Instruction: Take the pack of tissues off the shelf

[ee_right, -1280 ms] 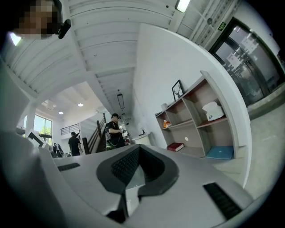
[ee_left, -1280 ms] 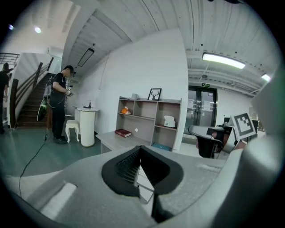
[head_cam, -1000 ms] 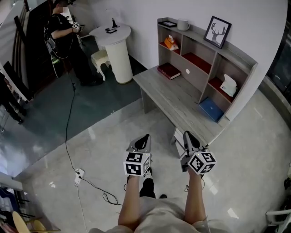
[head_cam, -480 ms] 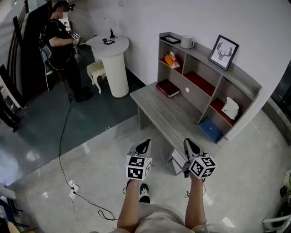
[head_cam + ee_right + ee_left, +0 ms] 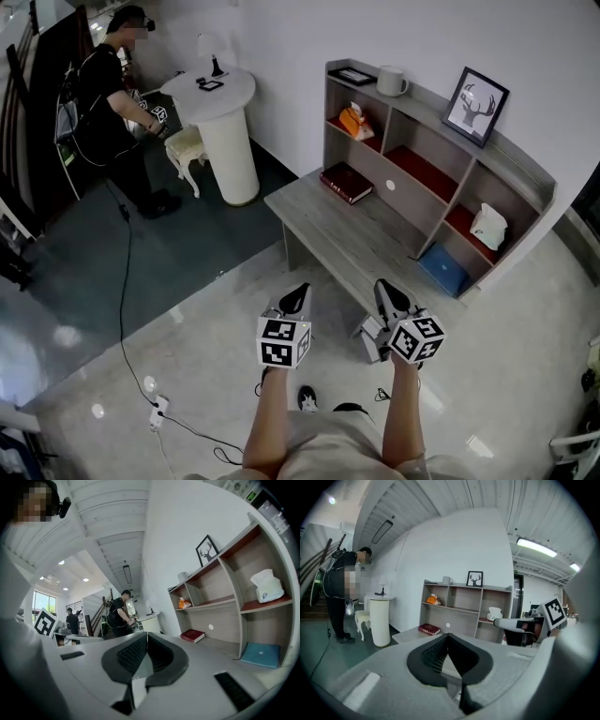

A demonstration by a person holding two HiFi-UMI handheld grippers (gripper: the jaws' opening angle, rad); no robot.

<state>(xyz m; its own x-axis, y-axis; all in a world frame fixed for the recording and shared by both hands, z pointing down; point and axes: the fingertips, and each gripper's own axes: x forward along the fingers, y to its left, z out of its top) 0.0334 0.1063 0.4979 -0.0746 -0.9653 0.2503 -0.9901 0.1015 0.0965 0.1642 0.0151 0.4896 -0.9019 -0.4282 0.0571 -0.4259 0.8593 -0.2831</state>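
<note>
Pale beige clothing [image 5: 330, 439], dark shoe [image 5: 307, 398]; grey left gripper [image 5: 298, 292] and right gripper [image 5: 385, 289] each bear a black-and-white marker cube [image 5: 283, 340].

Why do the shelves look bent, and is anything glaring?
Head view: wide lens bows the shelf unit; bright glints on the floor. Left gripper view: dark round border, a glaring ceiling light. Right gripper view: its boards curve, yet the pack of tissues looks crisp.

Left hand-held gripper [image 5: 299, 290] and right hand-held gripper [image 5: 385, 287] point forward, apparently closed.
</note>
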